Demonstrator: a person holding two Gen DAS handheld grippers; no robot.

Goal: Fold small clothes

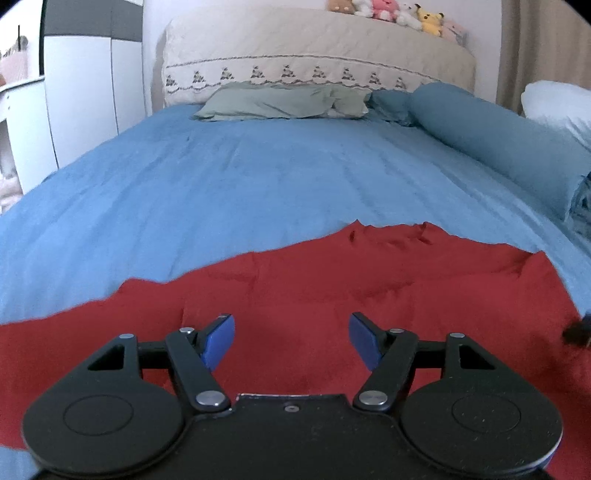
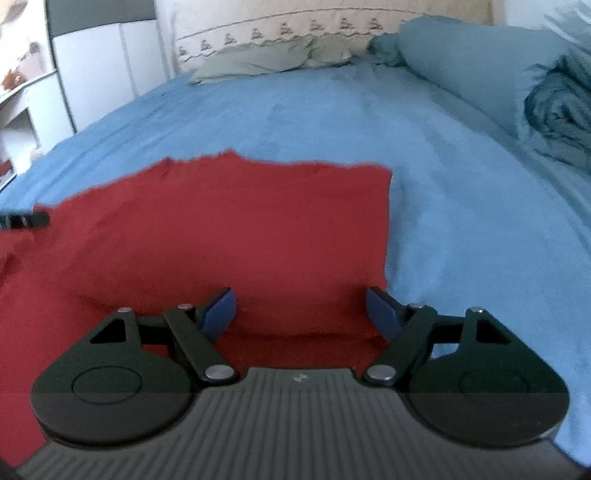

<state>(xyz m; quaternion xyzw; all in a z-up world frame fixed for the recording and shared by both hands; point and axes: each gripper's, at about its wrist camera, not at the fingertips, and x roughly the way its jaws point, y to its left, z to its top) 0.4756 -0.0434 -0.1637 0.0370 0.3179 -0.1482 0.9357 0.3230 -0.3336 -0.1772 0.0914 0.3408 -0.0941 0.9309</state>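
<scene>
A red garment (image 1: 332, 273) lies spread flat on the blue bedspread (image 1: 221, 177). My left gripper (image 1: 291, 332) is open and empty, hovering over the garment's near part. In the right wrist view the same red garment (image 2: 240, 229) lies with its right edge near the middle of the frame. My right gripper (image 2: 301, 310) is open and empty above the garment's near right corner. A dark tip of the right gripper shows at the right edge of the left wrist view (image 1: 578, 332), and the left gripper's tip at the left edge of the right wrist view (image 2: 26, 219).
Green pillows (image 1: 280, 101) and a blue bolster (image 1: 491, 136) lie at the head of the bed by a beige headboard (image 1: 314, 59) with plush toys (image 1: 391, 11). A rolled blue blanket (image 2: 557, 107) lies at the right. White cabinets (image 1: 81, 92) stand at the left.
</scene>
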